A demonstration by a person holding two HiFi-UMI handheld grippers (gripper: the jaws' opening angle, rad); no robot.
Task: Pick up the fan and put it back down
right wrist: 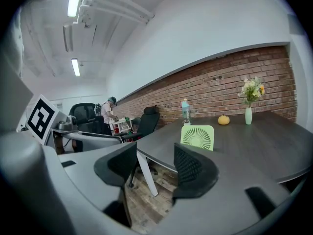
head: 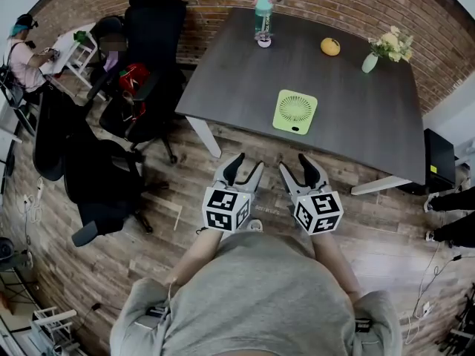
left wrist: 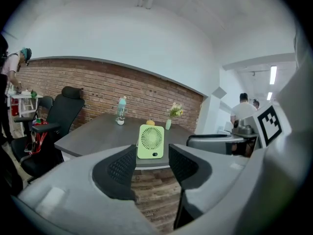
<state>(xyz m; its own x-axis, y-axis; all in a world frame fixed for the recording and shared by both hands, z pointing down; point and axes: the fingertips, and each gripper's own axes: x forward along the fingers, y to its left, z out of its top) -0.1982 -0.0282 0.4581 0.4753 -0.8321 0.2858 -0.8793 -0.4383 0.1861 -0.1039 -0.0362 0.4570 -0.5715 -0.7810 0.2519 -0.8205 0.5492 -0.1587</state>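
Observation:
A light green square fan point(head: 295, 111) stands near the front edge of the dark grey table point(head: 356, 102). In the left gripper view the fan point(left wrist: 150, 141) shows beyond the gap between the jaws, and the right gripper view has the fan point(right wrist: 197, 137) above its right jaw. My left gripper point(head: 243, 167) and right gripper point(head: 298, 166) hang side by side over the wooden floor, short of the table edge. Both are open with nothing between their jaws. The left gripper point(left wrist: 150, 166) and right gripper point(right wrist: 155, 165) point towards the table.
On the table's far side stand a bottle point(head: 263, 15), an orange fruit point(head: 330, 47) and a vase of flowers point(head: 386, 49). Black office chairs point(head: 141, 80) crowd the floor to the left. A person point(head: 22, 50) is at far left beside a white cart.

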